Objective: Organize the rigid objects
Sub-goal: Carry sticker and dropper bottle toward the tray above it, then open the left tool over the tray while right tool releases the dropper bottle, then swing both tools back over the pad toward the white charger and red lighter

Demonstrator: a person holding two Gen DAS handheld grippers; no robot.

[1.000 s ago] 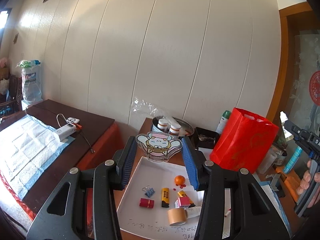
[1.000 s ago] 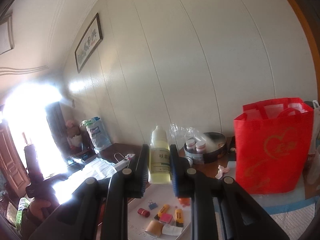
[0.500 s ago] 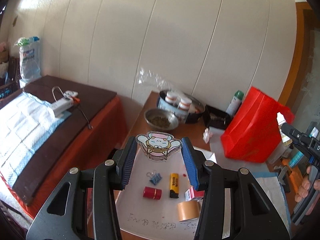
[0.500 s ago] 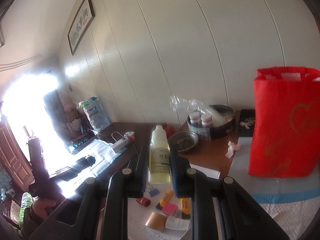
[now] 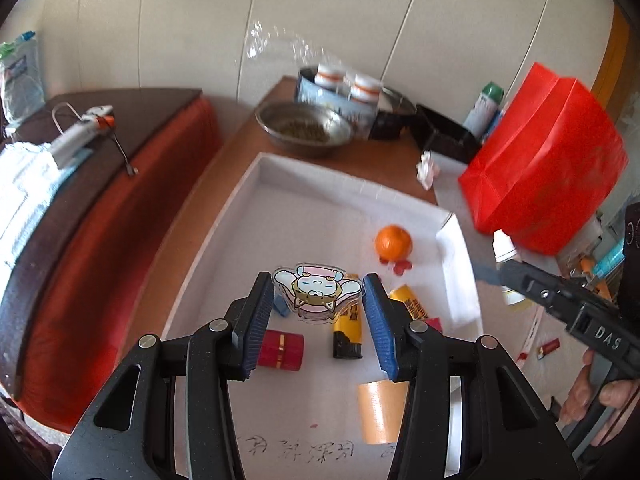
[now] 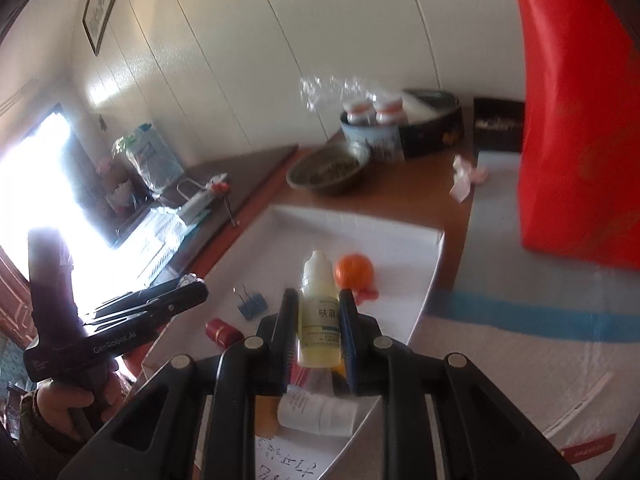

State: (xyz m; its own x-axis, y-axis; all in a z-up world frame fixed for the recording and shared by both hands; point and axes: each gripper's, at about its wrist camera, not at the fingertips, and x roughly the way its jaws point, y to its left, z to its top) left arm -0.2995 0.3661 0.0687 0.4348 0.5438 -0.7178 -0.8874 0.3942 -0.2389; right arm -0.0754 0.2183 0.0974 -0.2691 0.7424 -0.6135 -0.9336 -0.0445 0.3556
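My left gripper [image 5: 318, 298] is shut on a flat cartoon cat figure [image 5: 316, 290] and holds it above the white tray [image 5: 256, 208]. My right gripper [image 6: 318, 312] is shut on a small dropper bottle of pale yellow liquid [image 6: 320, 316], upright over the tray's right part [image 6: 424, 280]. In the tray lie an orange [image 5: 393, 242], a red cylinder [image 5: 280, 350], a yellow-and-black lighter [image 5: 347, 334], a tan tape roll [image 5: 380, 410] and a blue binder clip [image 6: 251, 306]. The right gripper's body shows at the right edge of the left wrist view [image 5: 560, 300].
A red bag [image 5: 548, 160] stands right of the tray. Behind the tray are a metal bowl [image 5: 306, 130], a round tin with two jars [image 5: 348, 88] and a black box [image 5: 448, 136]. A dark side table with a power strip [image 5: 76, 140] is at left.
Both grippers have tilted down and moved closer to the tray, each still holding its object. The tray and its contents now fill more of both views.
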